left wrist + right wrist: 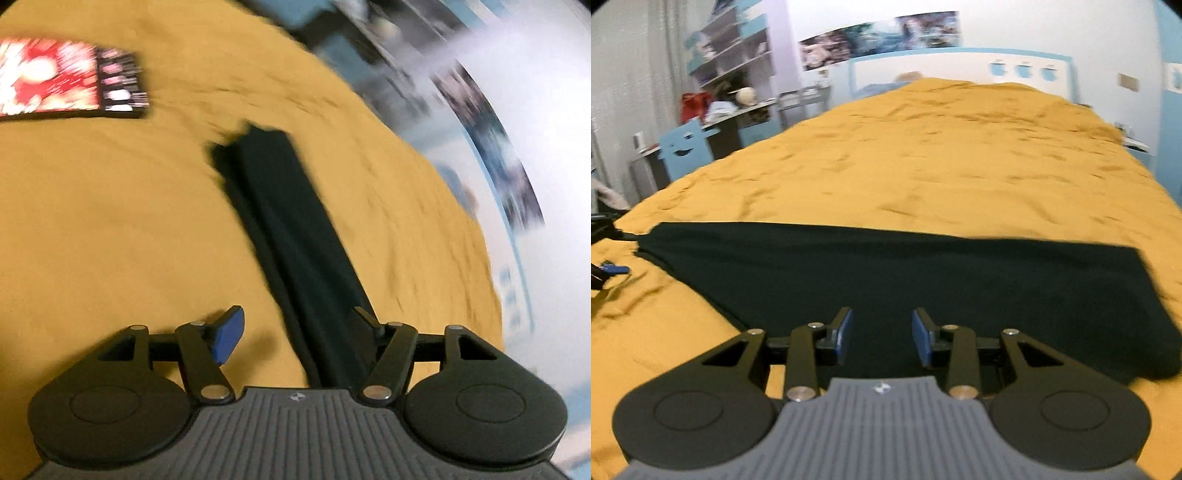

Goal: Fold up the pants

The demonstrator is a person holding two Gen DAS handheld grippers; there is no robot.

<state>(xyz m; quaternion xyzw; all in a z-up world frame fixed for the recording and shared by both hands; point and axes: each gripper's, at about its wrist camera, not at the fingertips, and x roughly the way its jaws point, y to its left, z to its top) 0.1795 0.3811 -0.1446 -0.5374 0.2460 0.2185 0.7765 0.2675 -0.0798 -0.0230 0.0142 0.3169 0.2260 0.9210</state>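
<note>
1. Pants [886, 280] lie flat on the yellow bedspread [923, 158], legs apparently stacked lengthwise.
2. Left gripper [299, 328] and right gripper [882, 338] both spread, holding nothing.
3. Crosswise folds look left to do.

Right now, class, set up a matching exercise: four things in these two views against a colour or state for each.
Things:
1. pants
2. bedspread
3. left hand-held gripper
4. chair

Descriptions:
A. light blue
B. mustard yellow
C. open, fingers either side of dark cloth
D. dark, lying flat

Pairs: 1-D, 2-B, 3-C, 4-A
</note>
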